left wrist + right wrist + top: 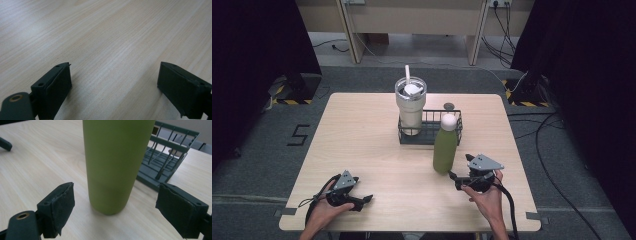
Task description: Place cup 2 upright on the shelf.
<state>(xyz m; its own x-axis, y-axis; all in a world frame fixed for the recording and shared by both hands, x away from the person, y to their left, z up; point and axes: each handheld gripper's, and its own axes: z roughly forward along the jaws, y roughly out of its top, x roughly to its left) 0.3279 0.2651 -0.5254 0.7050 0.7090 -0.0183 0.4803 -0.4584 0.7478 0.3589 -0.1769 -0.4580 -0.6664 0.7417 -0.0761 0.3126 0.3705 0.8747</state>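
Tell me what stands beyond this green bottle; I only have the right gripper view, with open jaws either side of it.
Observer: A white-capped green bottle stands upright on the table, just in front of a dark wire basket.
Operator: Anything in the basket?
Observer: A pale tumbler with a straw stands in its left end.
Operator: Where's my other gripper?
Observer: The left gripper rests low near the table's front left, jaws open.
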